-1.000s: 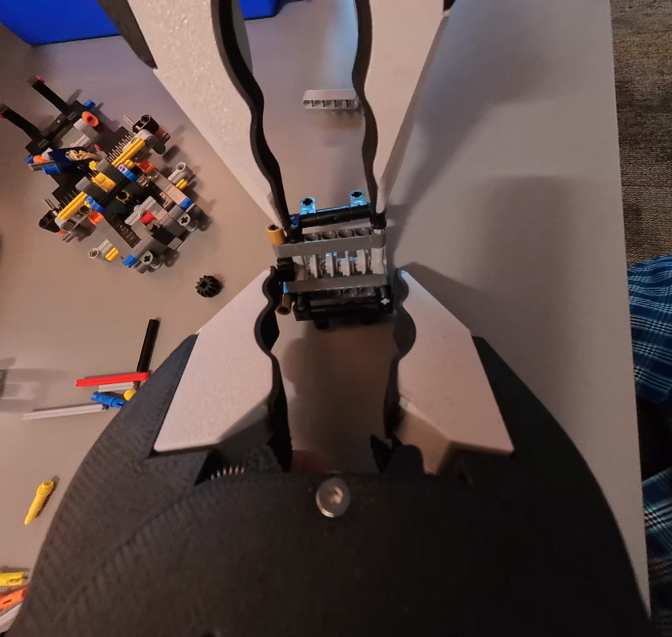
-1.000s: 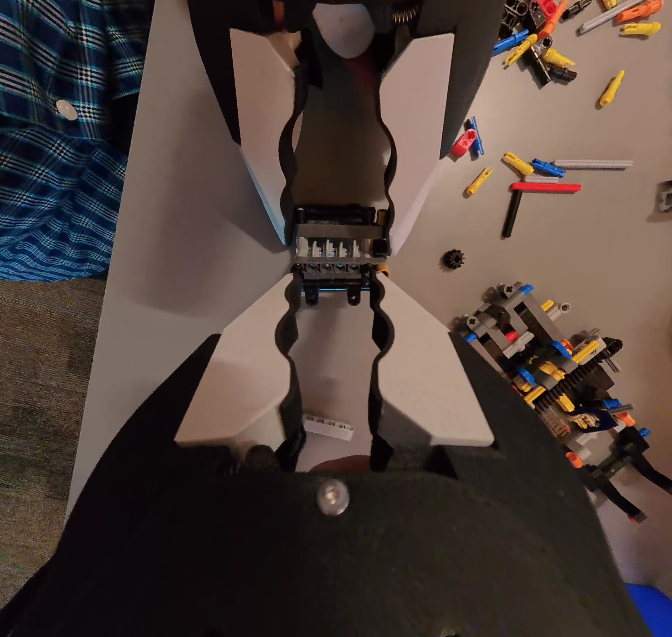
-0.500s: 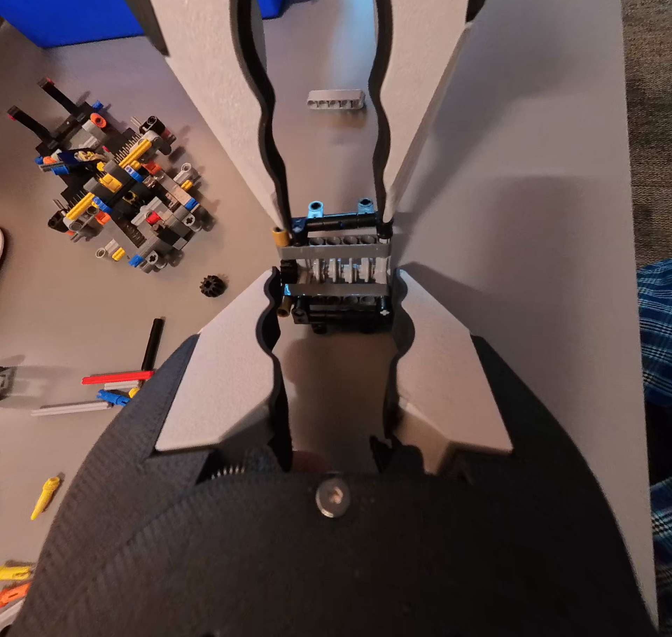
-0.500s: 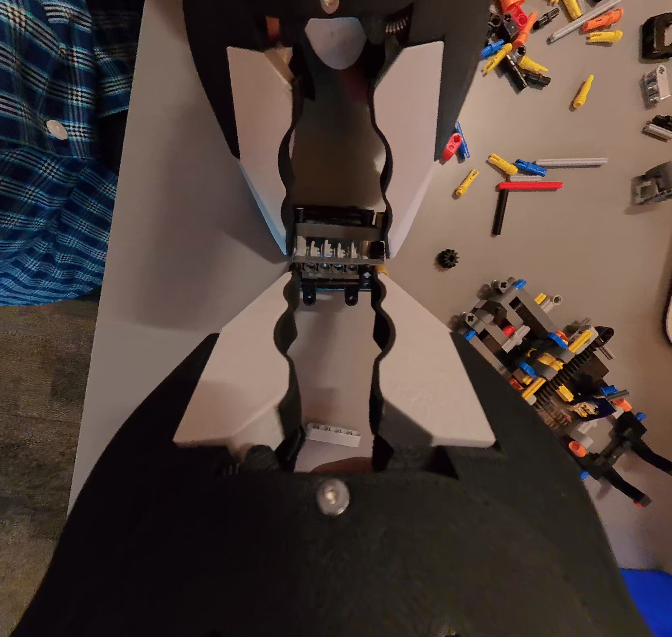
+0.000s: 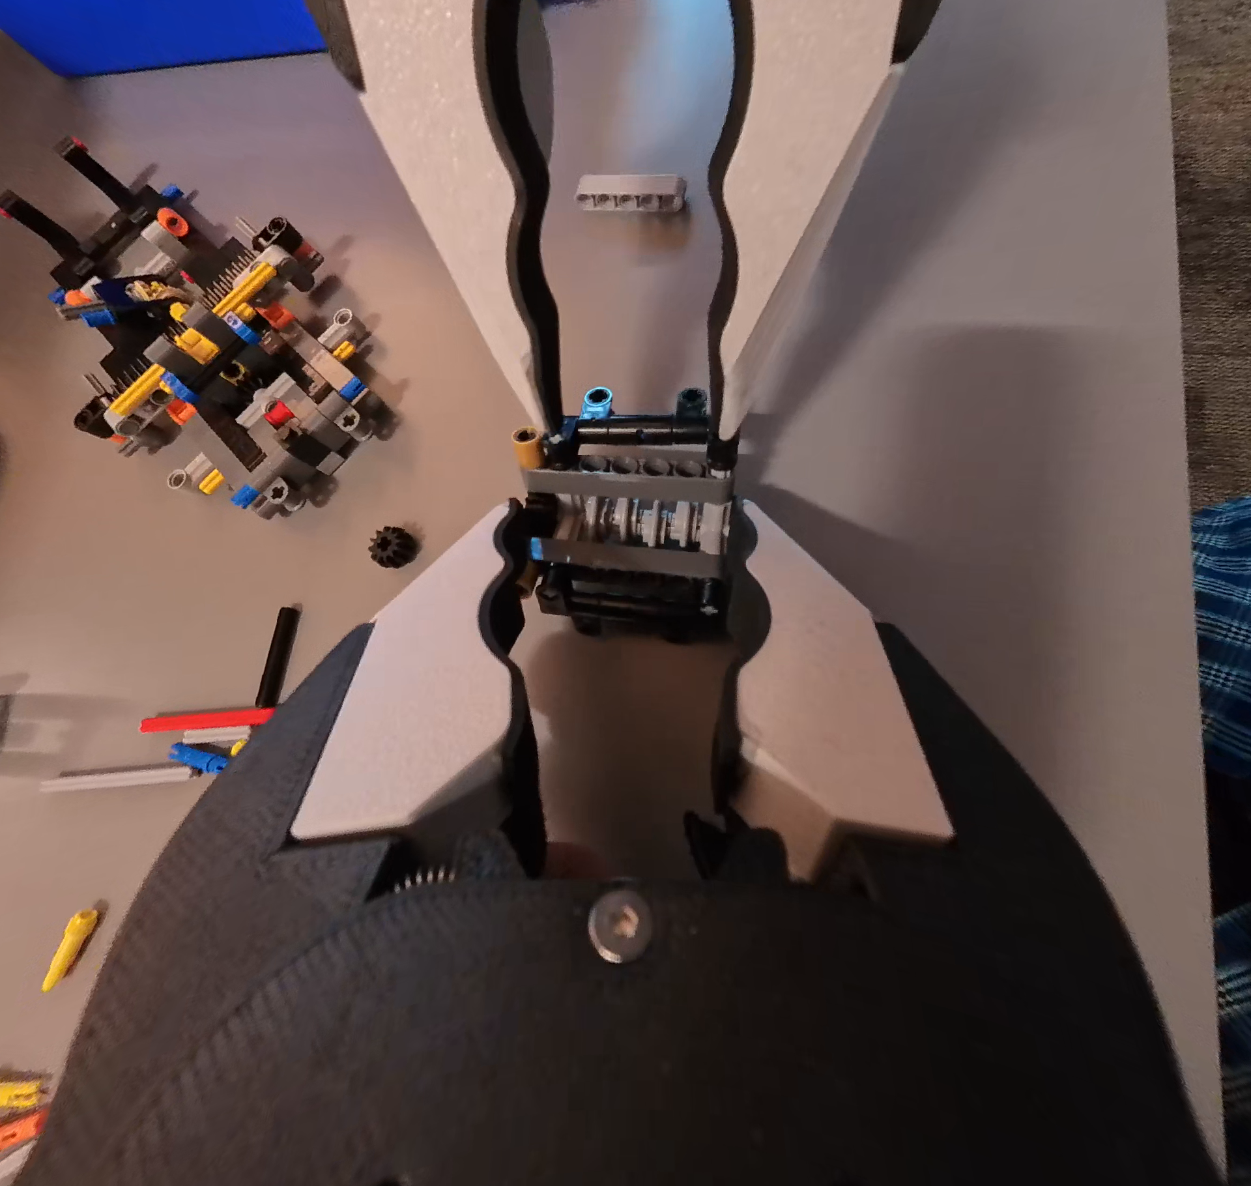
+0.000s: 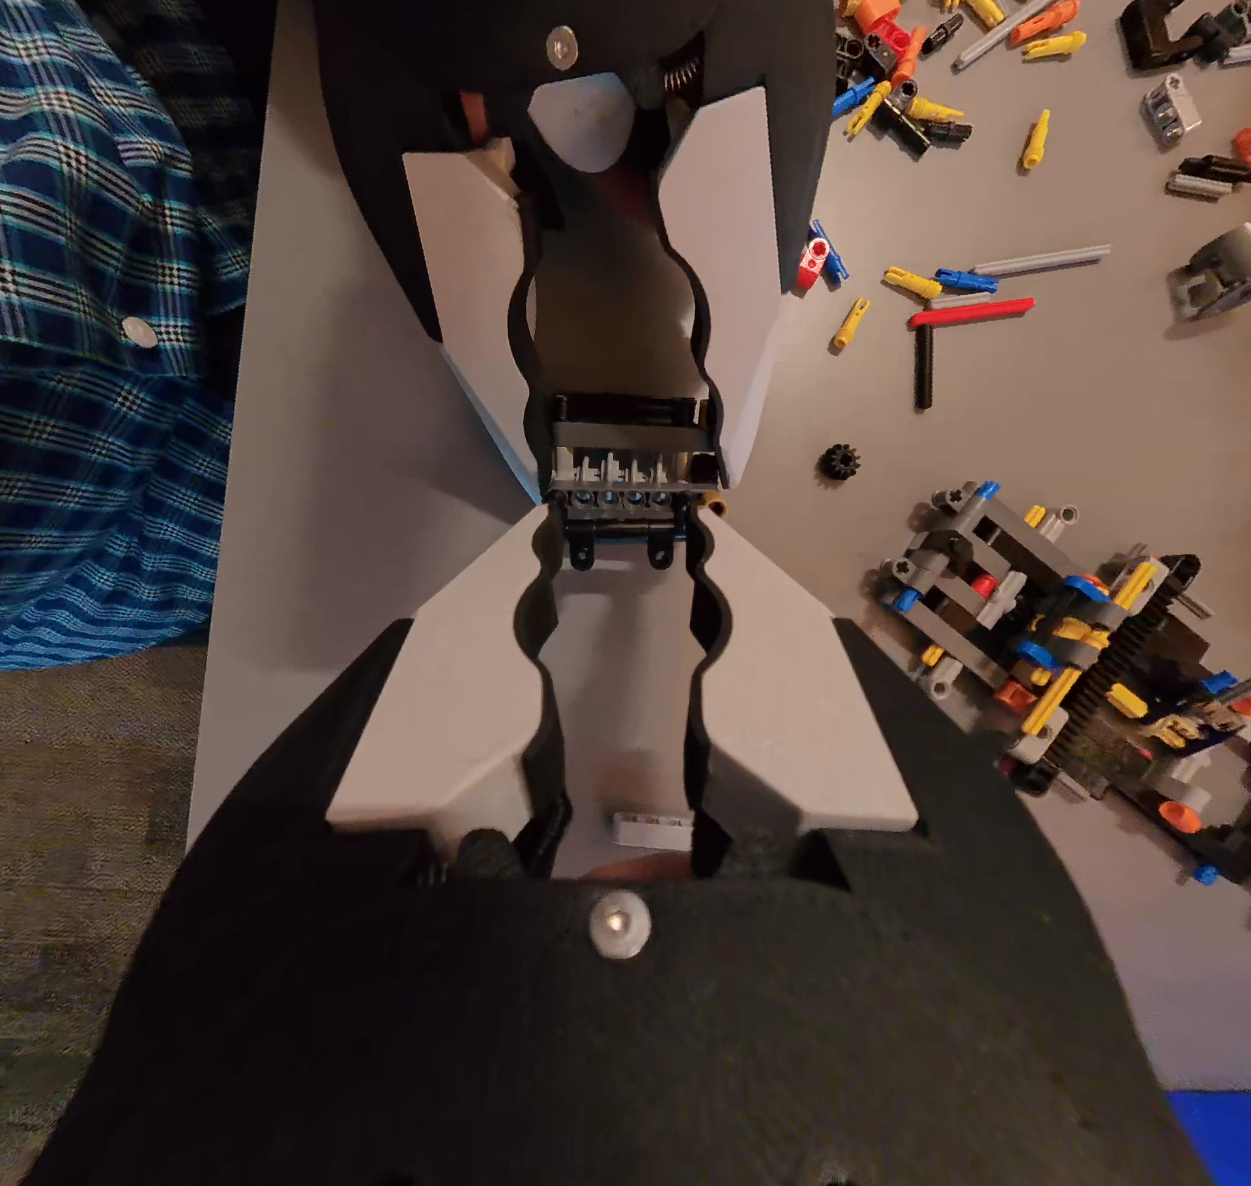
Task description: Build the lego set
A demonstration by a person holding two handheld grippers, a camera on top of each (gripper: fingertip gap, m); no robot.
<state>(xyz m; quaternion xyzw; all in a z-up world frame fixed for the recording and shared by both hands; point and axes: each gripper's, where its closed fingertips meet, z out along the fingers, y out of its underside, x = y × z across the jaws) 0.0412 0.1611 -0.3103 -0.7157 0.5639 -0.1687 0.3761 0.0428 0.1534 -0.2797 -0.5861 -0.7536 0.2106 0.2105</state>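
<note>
We grip the small module [image 5: 626, 524] with both hand-held grippers — left [image 5: 626, 544], right [image 6: 626, 530]. The chassis [image 5: 203, 368] waits at nine o'clock — loose parts [image 6: 948, 287] remain, so much is left.

We held the left gripper [image 5: 626, 561] and the right gripper [image 6: 626, 534] tip to tip, facing each other, each pair of fingers clamped on one small block assembly [image 5: 626, 517].

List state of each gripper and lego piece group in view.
Left gripper: shut on small grey-and-black lego block.
Right gripper: shut on the same block's opposite end.
Small grey-and-black lego block: held between both grippers.
Large multicoloured lego assembly: resting on table.
Light grey lego beam: lying loose.
</note>
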